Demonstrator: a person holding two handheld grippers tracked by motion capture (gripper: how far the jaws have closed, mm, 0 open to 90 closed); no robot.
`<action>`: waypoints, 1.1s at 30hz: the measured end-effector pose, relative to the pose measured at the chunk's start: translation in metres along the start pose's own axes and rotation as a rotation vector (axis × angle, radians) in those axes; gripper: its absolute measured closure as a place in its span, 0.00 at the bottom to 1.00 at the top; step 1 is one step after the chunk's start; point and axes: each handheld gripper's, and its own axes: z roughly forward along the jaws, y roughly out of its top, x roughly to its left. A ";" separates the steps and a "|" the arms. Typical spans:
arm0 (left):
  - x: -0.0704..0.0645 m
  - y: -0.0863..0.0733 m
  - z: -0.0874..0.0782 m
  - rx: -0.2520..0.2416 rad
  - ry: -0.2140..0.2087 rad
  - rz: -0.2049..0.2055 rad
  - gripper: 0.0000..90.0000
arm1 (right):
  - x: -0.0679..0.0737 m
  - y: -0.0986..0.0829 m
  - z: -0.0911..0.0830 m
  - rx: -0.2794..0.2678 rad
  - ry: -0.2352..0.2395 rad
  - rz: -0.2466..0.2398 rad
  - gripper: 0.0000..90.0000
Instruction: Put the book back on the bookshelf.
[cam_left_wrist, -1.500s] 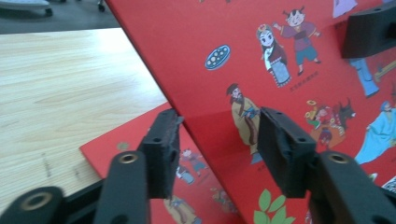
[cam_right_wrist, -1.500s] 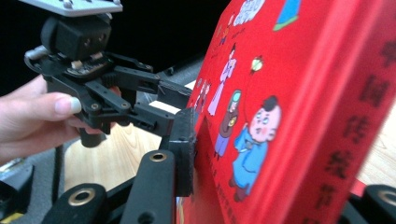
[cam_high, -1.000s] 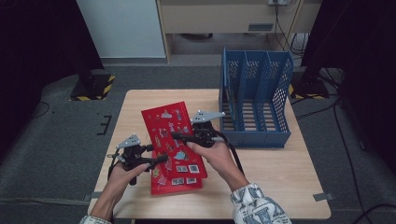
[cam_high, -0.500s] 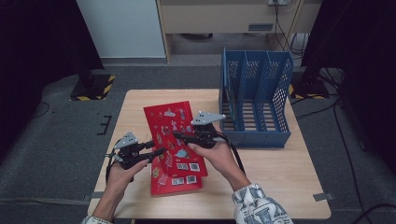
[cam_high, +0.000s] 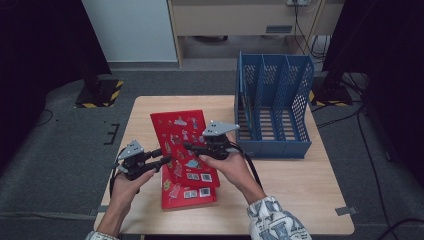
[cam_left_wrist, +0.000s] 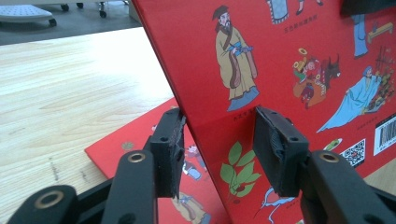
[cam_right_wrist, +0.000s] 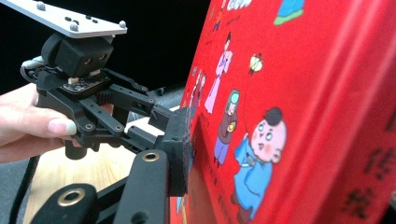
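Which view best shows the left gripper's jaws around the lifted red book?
The left gripper view: both pads straddle the lifted red book edge, with a gap at the right pad. The high view shows the left gripper small at that edge; the right gripper view shows it behind the cover.

Overhead front-facing; two close tongs-mounted views

You work at a pale wooden worktop (cam_high: 300, 185) that stands on grey carpet (cam_high: 60, 165). A blue mesh file rack (cam_high: 272, 107) with upright dividers sits at the worktop's far right. Beyond it you face a white panel (cam_high: 127, 30) and a beige cabinet (cam_high: 235, 17) with cables hanging at its right end. Black stands flank the worktop, the left one on a yellow-and-black striped base (cam_high: 100, 94). The room's edges are dark.
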 end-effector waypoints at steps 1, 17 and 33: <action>0.000 0.000 -0.001 0.000 0.007 0.005 0.59 | 0.001 0.000 0.001 -0.003 0.000 -0.002 0.72; -0.006 0.004 -0.007 -0.016 0.004 0.064 0.53 | 0.005 -0.012 -0.010 -0.066 0.011 0.010 0.68; -0.006 0.000 0.001 -0.012 -0.040 0.056 0.29 | 0.008 0.005 -0.015 -0.069 0.088 0.038 0.85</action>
